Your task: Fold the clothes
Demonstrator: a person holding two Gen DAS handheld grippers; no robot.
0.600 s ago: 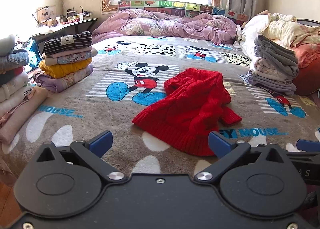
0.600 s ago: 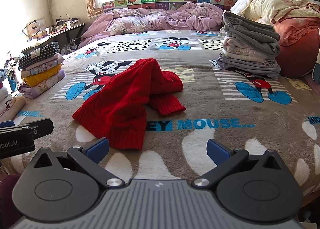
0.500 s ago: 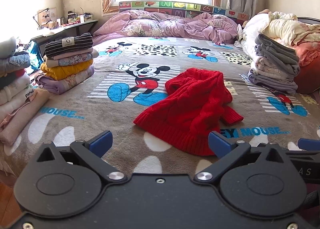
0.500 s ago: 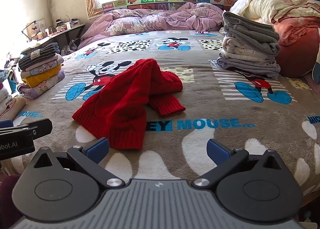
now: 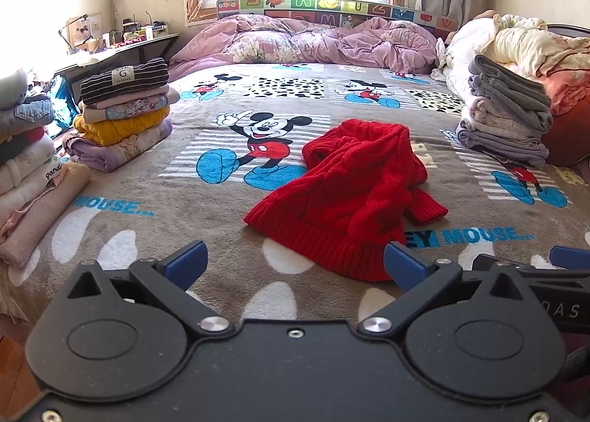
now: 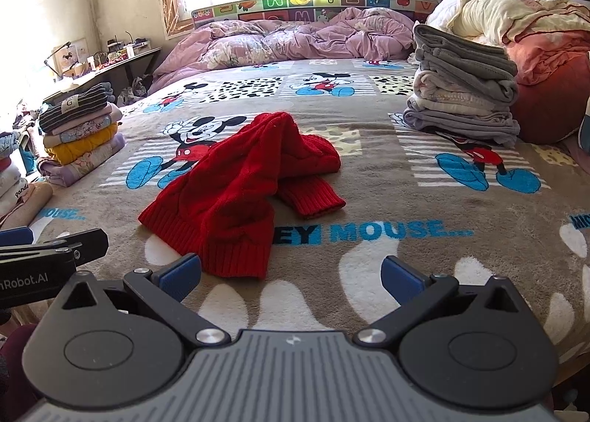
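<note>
I have both tongs hanging low over the near edge of the bed (image 5: 155,237), angled down toward the blanket. My left tongs (image 5: 293,262) stand spread wide, blue pads far apart, with nothing gripped; the hem of the red sweater (image 5: 354,186) lies just ahead, close to the right-hand pad, though I cannot tell if it touches. My right tongs (image 6: 291,272) are likewise released, fully spread, and empty; the sweater's ribbed hem sits just beyond the left-hand pad in that view. Each tool shows at the edge of the other's camera, so the two are side by side and close together.

The red sweater (image 6: 236,178) is a chunky cable knit, lying crumpled in the middle of the bed on the brown cartoon-mouse blanket. It is unfolded: the body is bunched into a ridge running away from me, the ribbed hem spreads toward the near edge, and one ribbed cuff pokes out to the right, over the blue lettering.

A stack of folded clothes (image 5: 123,112), striped on top and yellow in the middle, stands at the left side of the bed. A grey folded stack (image 6: 461,90) stands at the right, well apart from the sweater.
</note>
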